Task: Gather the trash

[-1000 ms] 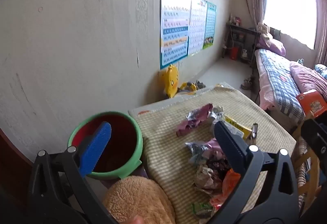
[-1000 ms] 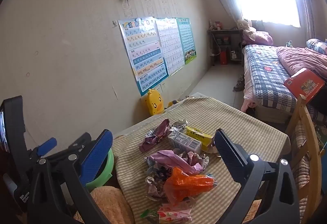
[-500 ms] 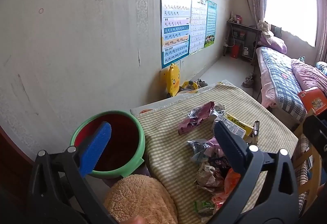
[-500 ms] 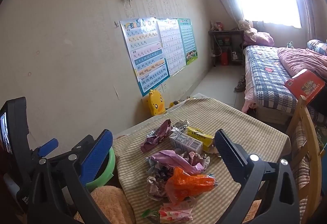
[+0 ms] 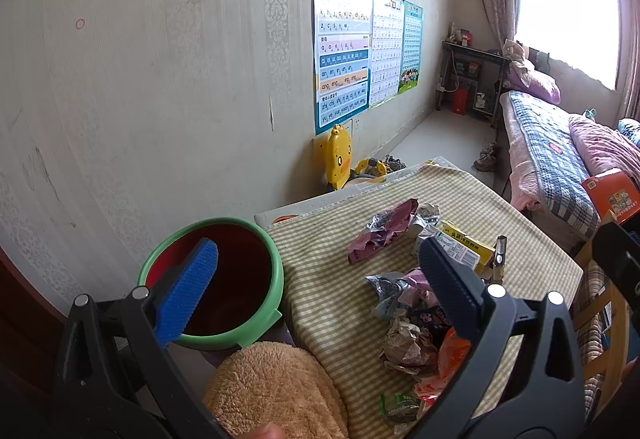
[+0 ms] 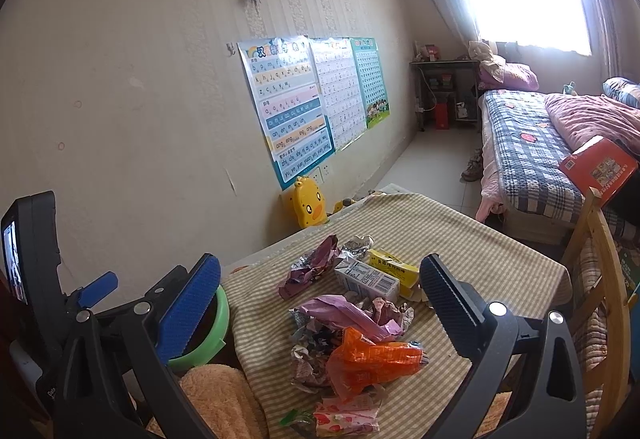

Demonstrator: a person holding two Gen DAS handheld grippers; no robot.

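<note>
A heap of trash lies on the checked tablecloth [image 6: 480, 239]: an orange wrapper [image 6: 372, 359], a pink wrapper [image 6: 348, 315], a crumpled purple wrapper [image 6: 312, 267], a white carton [image 6: 366, 279], a yellow box [image 6: 394, 267] and a strawberry packet [image 6: 344, 415]. Left of the table stands a bin [image 5: 224, 279], green-rimmed and dark red inside. My left gripper [image 5: 316, 263] is open above the bin's edge and the trash. My right gripper [image 6: 316, 279] is open above the heap, nothing between its fingers. The left gripper's body [image 6: 36, 271] shows in the right wrist view.
A tan fluffy cushion [image 5: 276, 391] sits at the table's near left corner. A wooden chair [image 6: 596, 279] stands at the right. A yellow duck toy [image 6: 308, 201] leans on the wall with posters [image 6: 296, 103]. A bed [image 6: 532, 151] lies beyond.
Both views have shifted only slightly; the left gripper drifted a little, showing more wall. Nothing was grasped or released.
</note>
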